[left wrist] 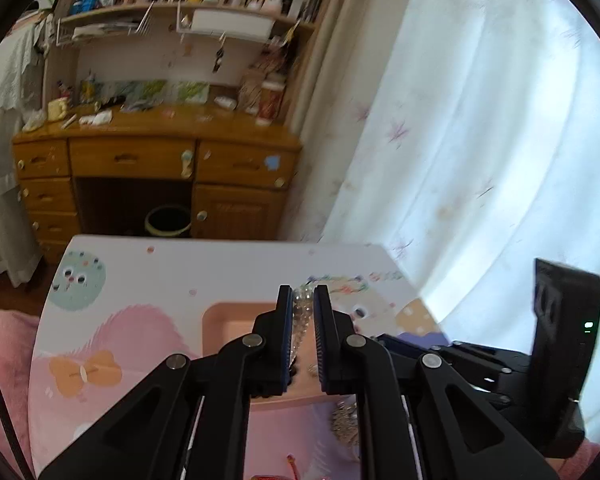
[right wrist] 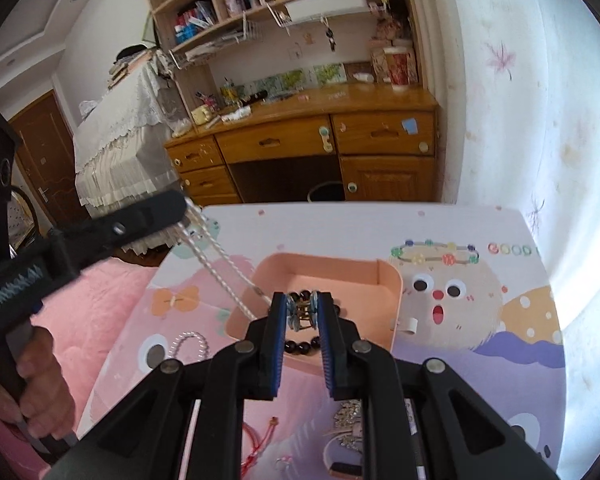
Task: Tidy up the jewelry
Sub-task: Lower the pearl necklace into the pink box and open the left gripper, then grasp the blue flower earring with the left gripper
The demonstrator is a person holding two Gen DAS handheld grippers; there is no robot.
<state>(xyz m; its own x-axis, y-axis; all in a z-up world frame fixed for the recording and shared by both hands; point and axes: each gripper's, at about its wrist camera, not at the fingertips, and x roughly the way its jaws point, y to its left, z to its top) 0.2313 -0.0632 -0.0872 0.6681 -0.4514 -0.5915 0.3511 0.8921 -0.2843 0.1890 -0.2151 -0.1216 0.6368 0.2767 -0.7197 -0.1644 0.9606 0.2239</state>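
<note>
A pink tray (right wrist: 388,280) sits mid-table; it also shows in the left wrist view (left wrist: 228,320). A black bead bracelet (right wrist: 304,346) lies inside it. My left gripper (left wrist: 303,304) is shut on a white pearl necklace (left wrist: 300,320). In the right wrist view the left gripper (right wrist: 184,210) is raised left of the tray, and the necklace (right wrist: 220,256) hangs slanting down toward the tray. My right gripper (right wrist: 303,308) is shut on a blue-and-gold jewelry piece (right wrist: 300,314), held over the tray.
On the cartoon-print table (right wrist: 480,352) lie a pearl bracelet (right wrist: 188,342), a red cord (right wrist: 260,440), silver jewelry (right wrist: 346,414), a ring (right wrist: 284,460) and a watch (right wrist: 342,468). A wooden desk (right wrist: 320,136) and curtain (left wrist: 480,140) stand behind.
</note>
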